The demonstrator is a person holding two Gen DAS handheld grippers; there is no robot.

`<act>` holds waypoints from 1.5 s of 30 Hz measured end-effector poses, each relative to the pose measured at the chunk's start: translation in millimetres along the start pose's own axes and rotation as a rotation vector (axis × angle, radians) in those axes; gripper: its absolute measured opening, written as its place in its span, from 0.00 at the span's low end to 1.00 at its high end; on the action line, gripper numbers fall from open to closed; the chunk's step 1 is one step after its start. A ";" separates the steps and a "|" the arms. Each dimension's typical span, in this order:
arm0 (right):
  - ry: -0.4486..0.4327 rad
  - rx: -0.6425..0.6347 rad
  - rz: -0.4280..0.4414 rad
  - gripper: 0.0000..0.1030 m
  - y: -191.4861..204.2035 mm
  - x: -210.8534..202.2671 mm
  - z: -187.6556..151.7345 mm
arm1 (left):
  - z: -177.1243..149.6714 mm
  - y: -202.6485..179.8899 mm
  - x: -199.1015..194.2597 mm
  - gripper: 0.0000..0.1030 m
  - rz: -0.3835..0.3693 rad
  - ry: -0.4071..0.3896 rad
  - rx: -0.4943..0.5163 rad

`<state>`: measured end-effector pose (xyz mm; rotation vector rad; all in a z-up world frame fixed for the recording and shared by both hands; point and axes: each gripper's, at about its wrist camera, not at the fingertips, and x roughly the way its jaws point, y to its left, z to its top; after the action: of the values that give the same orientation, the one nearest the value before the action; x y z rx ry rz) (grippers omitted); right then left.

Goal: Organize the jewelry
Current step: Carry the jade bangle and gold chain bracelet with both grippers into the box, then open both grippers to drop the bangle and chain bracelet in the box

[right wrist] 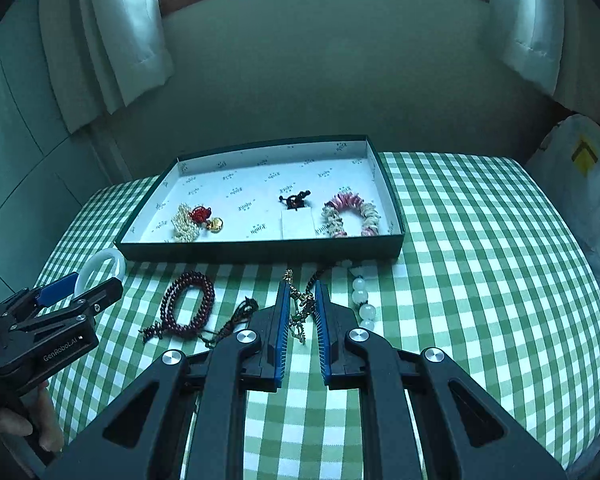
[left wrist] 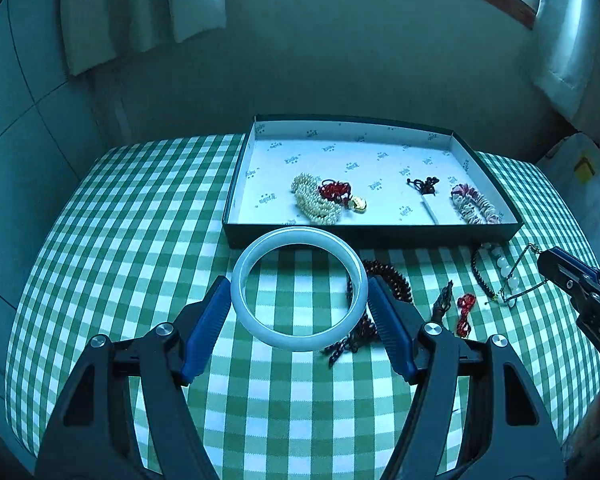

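While hanging over the green checked cloth [left wrist: 148, 208] near the box [left wrist: 236, 184], gripping a smooth, milky white ring bangle [left wrist: 300, 336] in the left tongs [left wrist: 300, 300], pinching a thin chain [right wrist: 300, 312] in the right tongs [right wrist: 302, 286].

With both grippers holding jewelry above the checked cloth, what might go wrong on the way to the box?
1. The smooth white bangle is held only at its sides by the left gripper, so it might slip out.
2. The thin chain in the right gripper dangles and could snag the white bead strand or the box wall.
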<state>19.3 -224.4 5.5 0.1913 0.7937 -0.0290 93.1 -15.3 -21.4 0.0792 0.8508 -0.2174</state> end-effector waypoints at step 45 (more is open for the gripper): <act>0.051 0.024 -0.029 0.53 -25.4 137.2 96.1 | 95.5 -78.1 146.9 0.74 0.003 0.076 0.068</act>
<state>180.9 -260.6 -30.2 0.2040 0.8475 -0.0610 240.0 -129.7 -67.8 0.1531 0.9192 -0.2415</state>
